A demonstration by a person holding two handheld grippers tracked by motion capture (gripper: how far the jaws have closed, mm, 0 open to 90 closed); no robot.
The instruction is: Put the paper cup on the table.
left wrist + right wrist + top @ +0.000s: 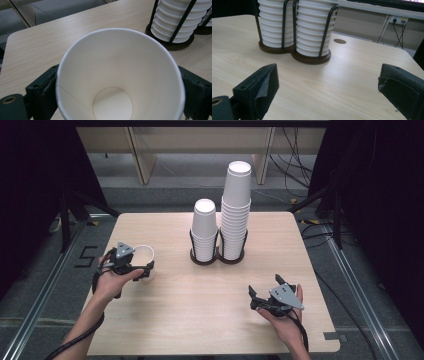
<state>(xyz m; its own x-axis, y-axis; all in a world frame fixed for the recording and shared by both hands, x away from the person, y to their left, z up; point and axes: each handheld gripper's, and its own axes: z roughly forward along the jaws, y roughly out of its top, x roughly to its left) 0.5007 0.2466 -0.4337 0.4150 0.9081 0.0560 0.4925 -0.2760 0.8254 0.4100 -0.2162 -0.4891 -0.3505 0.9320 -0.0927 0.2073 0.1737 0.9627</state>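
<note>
- High view: a person's two hands work at a pale wood bench [200, 295], each carrying a black two-jaw gripper. The left gripper [143, 270], near the bench's left edge, is clamped on a single white paper cup [144, 256] that stands mouth up and well apart from the cup holder.
- High view: at the far middle of the bench a dark twin-ring cup holder [218, 256] carries two stacks of white cups set upside down; the left stack [205, 232] is the shorter, the right stack [236, 207] rises well above it. The right gripper [264, 292] sits low over the near right part of the bench, jaws spread with nothing between them.
- High view: a mark shaped like the digit 5 [86, 256] is on the floor left of the bench. No brand or print can be read on the cups.
- Left gripper view: the cup's [120, 75] plain white inside faces the camera, a jaw pressed against its wall on either side; the left stack [172, 22] in its holder stands behind at upper right.
- Right gripper view: both jaws stand wide apart over bare bench [332, 90]; the two stacks [312, 27] in their wire holder stand ahead, touching side by side. A wall socket [396, 19] shows beyond, with no legible writing.
</note>
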